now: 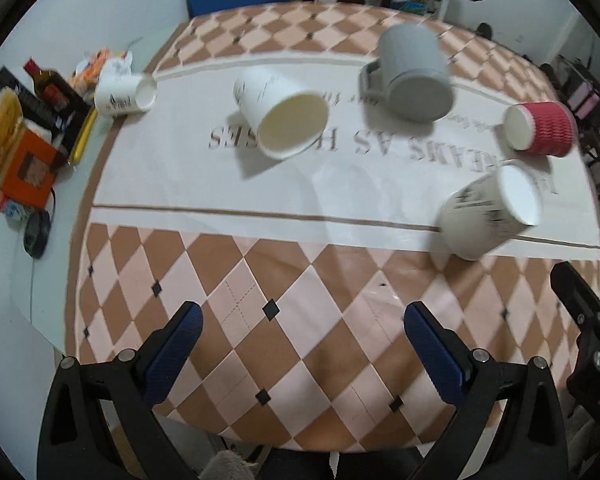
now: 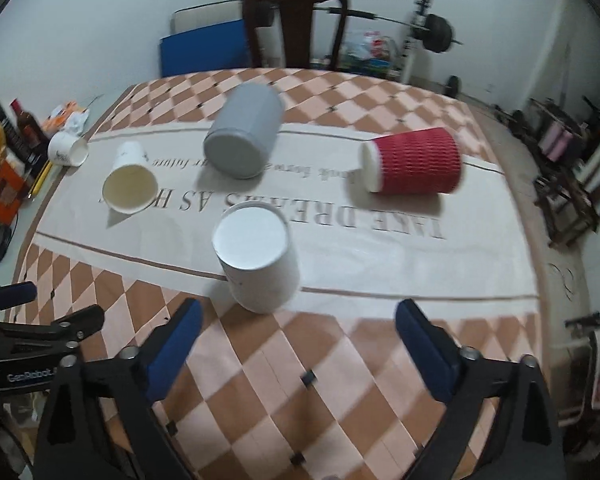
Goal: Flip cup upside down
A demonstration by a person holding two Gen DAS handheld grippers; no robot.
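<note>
A white paper cup [image 1: 282, 114] [image 2: 130, 182] stands upright on the white runner, its mouth open upward. A grey mug [image 1: 414, 74] [image 2: 244, 136], a red ribbed cup [image 1: 542, 128] [image 2: 414, 166] and a white printed cup [image 1: 492, 212] [image 2: 258, 256] stand upside down, bases up. A small white cup [image 1: 126, 94] [image 2: 68, 150] sits at the left table edge. My left gripper [image 1: 302, 348] is open and empty above the near checkered cloth. My right gripper [image 2: 298, 340] is open and empty, just short of the white printed cup.
Boxes, a dark bottle [image 1: 50, 88] and a pencil [image 1: 82, 138] crowd the left side of the table. A wooden chair [image 2: 296, 28] and a blue pad [image 2: 204, 50] stand behind the table. The right gripper's body [image 1: 588, 320] shows at right in the left wrist view.
</note>
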